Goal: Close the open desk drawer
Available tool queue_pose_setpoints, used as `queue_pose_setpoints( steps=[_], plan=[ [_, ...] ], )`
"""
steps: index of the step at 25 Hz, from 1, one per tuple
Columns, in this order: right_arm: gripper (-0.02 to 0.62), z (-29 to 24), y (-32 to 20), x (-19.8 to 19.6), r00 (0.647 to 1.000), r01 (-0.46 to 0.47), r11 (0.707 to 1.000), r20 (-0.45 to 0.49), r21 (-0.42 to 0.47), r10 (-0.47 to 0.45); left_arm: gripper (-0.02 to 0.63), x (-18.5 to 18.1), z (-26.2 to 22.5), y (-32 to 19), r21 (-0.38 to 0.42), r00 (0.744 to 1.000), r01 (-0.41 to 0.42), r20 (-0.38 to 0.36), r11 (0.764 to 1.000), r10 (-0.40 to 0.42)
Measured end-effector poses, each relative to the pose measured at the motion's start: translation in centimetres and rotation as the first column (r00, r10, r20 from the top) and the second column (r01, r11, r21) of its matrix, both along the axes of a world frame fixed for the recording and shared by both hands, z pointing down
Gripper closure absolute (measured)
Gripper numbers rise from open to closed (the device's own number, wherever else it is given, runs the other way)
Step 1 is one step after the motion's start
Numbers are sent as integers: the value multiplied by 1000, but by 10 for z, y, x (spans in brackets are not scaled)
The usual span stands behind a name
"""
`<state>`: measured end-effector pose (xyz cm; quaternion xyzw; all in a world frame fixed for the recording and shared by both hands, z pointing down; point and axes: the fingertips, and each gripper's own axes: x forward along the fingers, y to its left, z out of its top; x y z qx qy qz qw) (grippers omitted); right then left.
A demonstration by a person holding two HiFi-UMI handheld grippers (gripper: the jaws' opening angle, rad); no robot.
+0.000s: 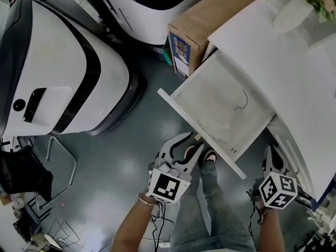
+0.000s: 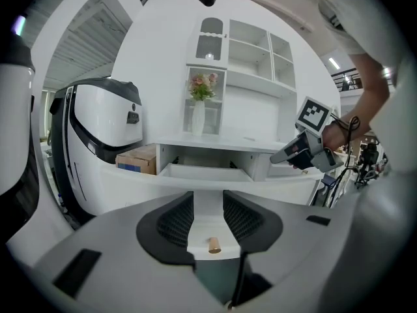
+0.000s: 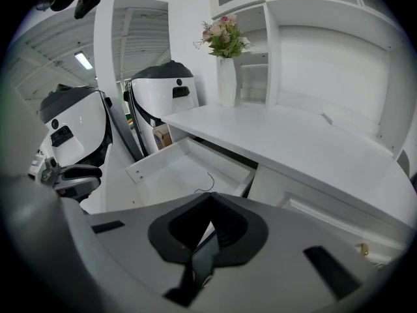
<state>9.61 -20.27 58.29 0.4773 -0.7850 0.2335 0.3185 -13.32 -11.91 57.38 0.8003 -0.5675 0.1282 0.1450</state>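
Drawer: the drawer [image 1: 220, 109] stood well out from the desk [image 1: 294, 77].
Left gripper [image 2: 208, 220]: jaws narrowly apart, straddling the brass knob [image 2: 213, 244].
Right gripper [image 3: 210, 204]: jaws together, empty.
Technique: a square, steady push on the front panel looked best.

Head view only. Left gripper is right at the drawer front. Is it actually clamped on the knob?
Observer: Not clamped. The left gripper view shows the left gripper with its jaws apart and the small brass knob standing between them. The pads look clear of it on both sides.
Operator: And the right gripper, is it holding anything?
Observer: No. The right gripper view shows the right gripper with its jaws together and nothing in them, pointing over the open drawer.
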Motion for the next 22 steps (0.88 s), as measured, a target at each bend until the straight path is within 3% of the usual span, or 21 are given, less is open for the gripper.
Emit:
queue_pose_setpoints(
  steps=[22],
  plan=[
    [588,7,4,31,996,-88,996,18,-23,89,446,5,6,-16,-7,999,-49,-8,999,49]
  ],
)
